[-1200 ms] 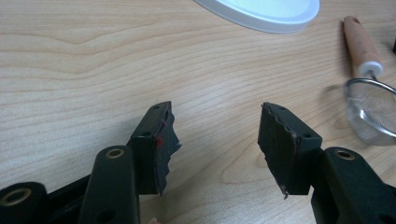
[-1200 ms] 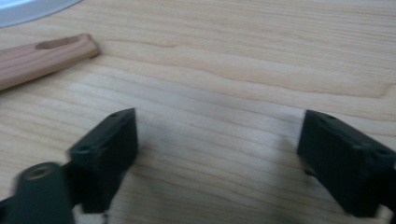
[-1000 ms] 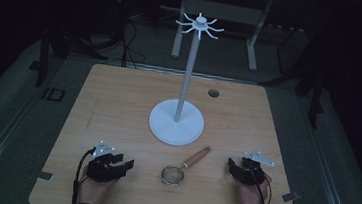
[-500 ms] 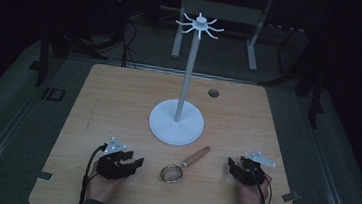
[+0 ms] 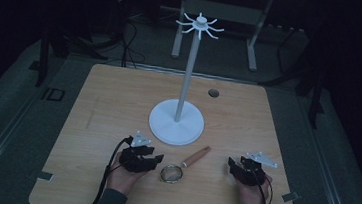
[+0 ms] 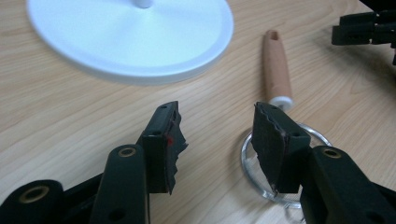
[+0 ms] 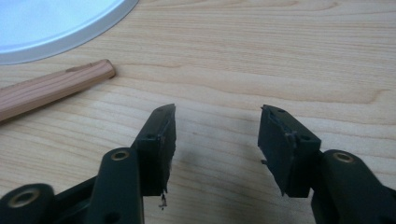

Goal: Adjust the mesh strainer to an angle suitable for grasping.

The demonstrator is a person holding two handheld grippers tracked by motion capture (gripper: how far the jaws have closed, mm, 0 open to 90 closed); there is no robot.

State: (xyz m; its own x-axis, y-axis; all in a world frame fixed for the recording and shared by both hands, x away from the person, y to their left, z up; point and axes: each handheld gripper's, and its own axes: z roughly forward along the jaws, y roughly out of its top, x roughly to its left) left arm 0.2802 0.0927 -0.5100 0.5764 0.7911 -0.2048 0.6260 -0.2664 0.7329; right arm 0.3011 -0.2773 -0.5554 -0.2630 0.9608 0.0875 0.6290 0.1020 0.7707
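So the left gripper (image 5: 156, 158) has slid right across the table (image 5: 109, 100) since a moment ago and now sits just beside the magnifying glass (image 5: 172, 173). Its jaws have just been closing in a bit but are still apart, with only bare wood between them; one jaw hangs over the lens rim. Looks like it's lining up a grab. The glass lies flat in front of the white stand (image 5: 175, 127), handle angled toward it. Over on the right, the right gripper (image 5: 233, 166) rests spread apart, well clear.
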